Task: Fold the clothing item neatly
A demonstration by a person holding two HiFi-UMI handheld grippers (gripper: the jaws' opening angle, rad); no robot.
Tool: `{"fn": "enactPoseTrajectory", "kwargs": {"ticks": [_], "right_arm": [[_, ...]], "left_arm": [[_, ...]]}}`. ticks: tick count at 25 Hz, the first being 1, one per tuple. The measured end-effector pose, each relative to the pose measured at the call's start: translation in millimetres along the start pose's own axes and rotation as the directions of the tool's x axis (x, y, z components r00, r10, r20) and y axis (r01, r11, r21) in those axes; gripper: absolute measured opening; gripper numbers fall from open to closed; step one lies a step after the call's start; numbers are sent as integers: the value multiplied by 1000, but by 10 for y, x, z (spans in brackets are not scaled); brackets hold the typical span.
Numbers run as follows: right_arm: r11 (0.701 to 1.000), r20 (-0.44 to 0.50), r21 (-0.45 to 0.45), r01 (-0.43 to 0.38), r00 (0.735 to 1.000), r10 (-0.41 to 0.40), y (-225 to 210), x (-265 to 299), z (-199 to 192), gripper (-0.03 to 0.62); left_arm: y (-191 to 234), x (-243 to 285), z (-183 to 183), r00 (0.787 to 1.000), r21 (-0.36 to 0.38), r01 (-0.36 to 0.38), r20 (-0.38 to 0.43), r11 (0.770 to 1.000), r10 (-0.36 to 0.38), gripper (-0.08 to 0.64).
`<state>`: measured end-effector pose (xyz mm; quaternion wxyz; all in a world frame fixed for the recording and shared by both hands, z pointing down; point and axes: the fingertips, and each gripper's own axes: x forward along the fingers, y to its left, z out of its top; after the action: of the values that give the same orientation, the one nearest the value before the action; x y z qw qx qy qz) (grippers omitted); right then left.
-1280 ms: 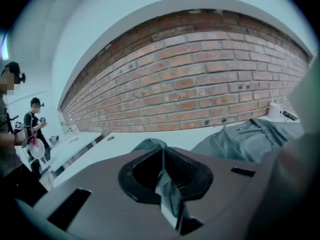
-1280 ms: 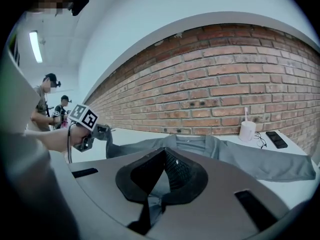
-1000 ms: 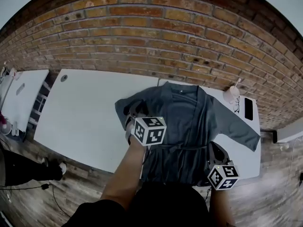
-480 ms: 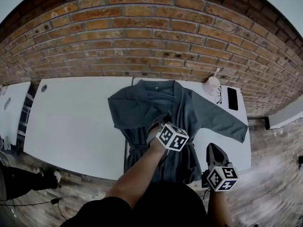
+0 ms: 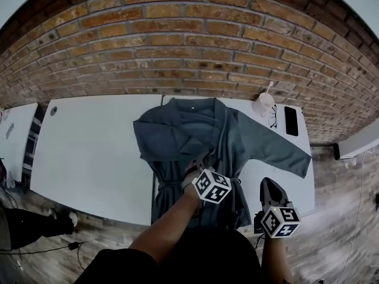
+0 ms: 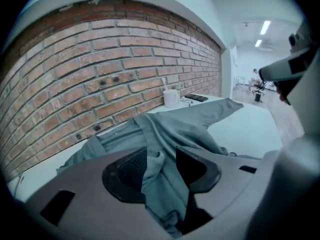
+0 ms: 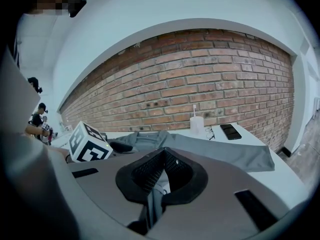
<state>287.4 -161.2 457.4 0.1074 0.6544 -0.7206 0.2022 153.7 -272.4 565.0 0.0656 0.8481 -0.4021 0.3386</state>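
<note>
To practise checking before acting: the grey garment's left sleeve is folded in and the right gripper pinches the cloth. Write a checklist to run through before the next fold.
1. Left sleeve folded over the front of the garment: ok.
2. Left gripper free of cloth: not ok; its jaws have just been opening and stand apart, but cloth hangs between them.
3. Right gripper shut on the garment: ok.
4. Right sleeve folded in: not ok; it lies spread out on the table.
5. Glasses clear of the right sleeve: cannot tell.
</note>
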Motion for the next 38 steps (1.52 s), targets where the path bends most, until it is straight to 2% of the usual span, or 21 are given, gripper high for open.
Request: {"fn": "enactPoseTrajectory", "kwargs": {"ticks": [4, 7, 10, 13, 14, 15, 16, 19, 22, 24, 28, 29, 30, 31, 32, 35, 38], "right_arm": [[1000, -6, -4, -22, 1000, 22, 47, 57, -1, -9], [999, -12, -9, -34, 999, 34, 52, 89, -11, -9], [1000, -18, -4, -28, 999, 28, -23, 83, -40, -9], [1000, -23, 7, -13, 1000, 13, -130, 60, -67, -9], [1000, -24, 11, -8, 1000, 8, -171, 56, -68, -9], [1000, -25, 16, -3, 1000, 3, -215, 50, -73, -9], [1000, -26, 21, 3, 1000, -2, -264, 40, -84, -9], [999, -31, 42, 22, 999, -21, -441, 20, -128, -9], [997, -34, 69, 36, 999, -33, -615, 12, -156, -9], [996, -35, 81, 36, 999, -33, -705, 19, -157, -9], [995, -31, 93, 29, 999, -26, -877, 34, -176, -9], [994, -22, 104, 22, 1000, -20, -915, 39, -191, -9], [993, -11, 119, 16, 1000, -15, -959, 51, -208, -9], [991, -1, 135, 14, 1000, -14, -1016, 70, -230, -9], [988, 2, 152, 18, 1000, -19, -1089, 92, -260, -9], [978, -17, 188, 88, 996, -86, -1410, 120, -381, -9], [951, -38, 211, 226, 974, -223, -1881, 106, -476, 6]], "left_arm": [[679, 22, -262, 991, -54, -114, -77, 992, 109, 164], [1087, 145, -445, 980, -117, -145, -155, 983, 126, 170], [1163, 315, -505, 975, -124, -106, -209, 987, 78, 170], [998, 473, -530, 962, -73, -11, -272, 997, -9, 167], [967, 514, -528, 957, -46, 1, -290, 999, -15, 139], [974, 541, -509, 955, -19, -9, -297, 1000, 3, 55], [1003, 556, -471, 956, 1, -33, -291, 999, 32, 7], [1115, 588, -249, 968, 23, -107, -225, 994, 110, 6], [1192, 655, 93, 973, 71, -191, -119, 979, 198, 6], [1201, 727, 336, 972, 91, -222, -60, 971, 228, 6], [1203, 930, 718, 965, 87, -262, 7, 961, 262, 8], [1210, 958, 795, 962, 88, -274, 25, 958, 273, 27], [1218, 958, 875, 958, 80, -284, 48, 955, 281, 100], [1218, 930, 950, 956, 59, -288, 73, 956, 284, 190], [1199, 882, 1007, 955, 29, -284, 92, 958, 281, 212], [1005, 701, 1016, 966, -90, -227, 103, 970, 236, 227], [670, 514, 871, 987, -233, -108, 92, 966, 132, 224]]}}
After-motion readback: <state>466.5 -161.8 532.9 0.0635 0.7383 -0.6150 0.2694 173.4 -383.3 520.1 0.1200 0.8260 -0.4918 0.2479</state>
